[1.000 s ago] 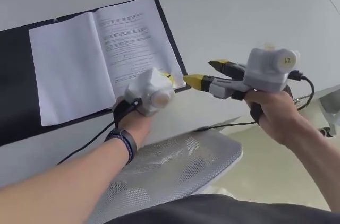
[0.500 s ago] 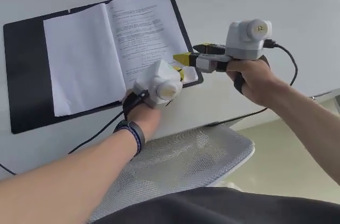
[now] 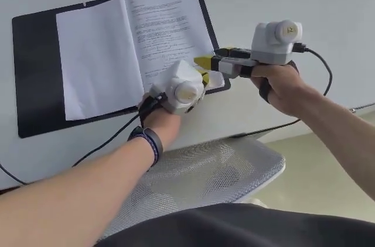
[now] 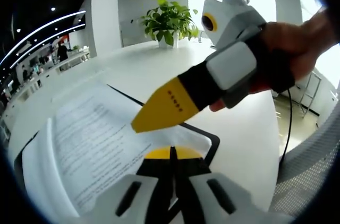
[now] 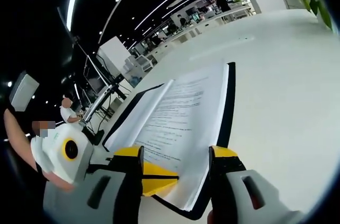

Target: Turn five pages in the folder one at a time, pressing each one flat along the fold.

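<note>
Starting a turn: my right tool (image 5: 175, 156), spread, straddles the printed page (image 3: 170, 30) at the open folder's (image 3: 29, 83) near corner (my left tool (image 4: 171, 153) sits pressed together alongside). Next I should pinch one sheet only.

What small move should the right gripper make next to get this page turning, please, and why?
Probably shut the right gripper on the near outer corner of the printed page. Its jaws stand open with that corner seemingly between them, while the left gripper, jaws together, sits at the same corner of the open folder, so a pinch looks ready.
</note>
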